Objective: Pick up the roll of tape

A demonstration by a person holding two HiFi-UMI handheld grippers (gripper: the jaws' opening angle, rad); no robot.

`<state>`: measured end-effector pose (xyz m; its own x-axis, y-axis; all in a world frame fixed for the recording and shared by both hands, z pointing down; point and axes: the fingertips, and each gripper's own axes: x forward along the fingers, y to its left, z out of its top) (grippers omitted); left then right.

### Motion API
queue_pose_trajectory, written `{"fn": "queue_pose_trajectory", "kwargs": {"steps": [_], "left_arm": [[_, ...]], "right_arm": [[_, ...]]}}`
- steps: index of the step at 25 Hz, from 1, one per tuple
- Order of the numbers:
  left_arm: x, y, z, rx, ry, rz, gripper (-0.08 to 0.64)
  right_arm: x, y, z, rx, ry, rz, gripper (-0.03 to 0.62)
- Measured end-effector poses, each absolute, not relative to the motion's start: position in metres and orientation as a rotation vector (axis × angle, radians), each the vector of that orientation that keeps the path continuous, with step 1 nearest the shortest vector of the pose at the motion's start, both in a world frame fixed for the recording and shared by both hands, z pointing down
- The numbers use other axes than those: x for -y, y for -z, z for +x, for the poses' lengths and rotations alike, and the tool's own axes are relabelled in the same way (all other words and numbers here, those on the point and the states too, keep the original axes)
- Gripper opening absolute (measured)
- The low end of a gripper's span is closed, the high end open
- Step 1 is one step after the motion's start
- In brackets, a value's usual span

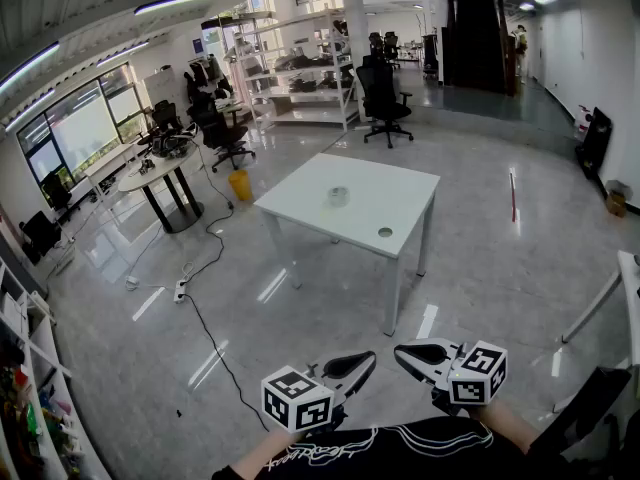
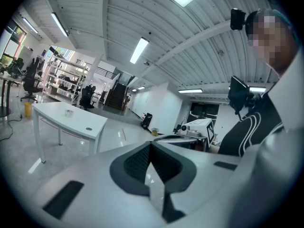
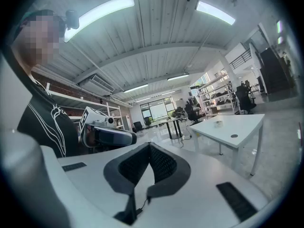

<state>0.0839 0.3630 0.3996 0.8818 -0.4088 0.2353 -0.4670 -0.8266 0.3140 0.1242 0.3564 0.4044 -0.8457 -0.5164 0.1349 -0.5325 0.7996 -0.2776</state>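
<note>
Approach step, by the look of it, and hardly begun: standing well back from the white tabletop (image 1: 390,198), with bare glossy floor between.

Find the roll of tape (image 1: 338,196) near the middle of that tabletop, apart from the small round cable hole (image 1: 385,232) toward the near edge. Small, pale and probably lying flat, though too far off to be sure.

Holding the left gripper (image 1: 368,358) and the right gripper (image 1: 402,350) low against the body, tips turned toward each other and close together. Both clenched on nothing, jaws pressed together in each gripper view.

To do it well:
- Walk straight in to the near edge; keep clear of the black cable (image 1: 205,328) trailing over the floor on the left.
- Choose one gripper and commit; park the other out of the way.
- Spread the jaws before reaching over the tabletop, not above the roll.
- Come down steeply, one jaw into the core and one outside the wall, or span the whole roll if it fits.
- Close gently and squarely: likely light enough to skate on that smooth surface if nudged.
- Lift straight up.
</note>
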Motion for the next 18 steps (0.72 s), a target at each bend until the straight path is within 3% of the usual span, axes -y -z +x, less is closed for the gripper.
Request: {"fn": "queue_pose_trajectory", "kwargs": {"steps": [18], "left_arm": [[-0.354,-0.405,0.104,0.626,-0.245,2.693,0.003]], "right_arm": [[-0.346,-0.406,0.143,2.966,-0.506,0.864,0.014]]}}
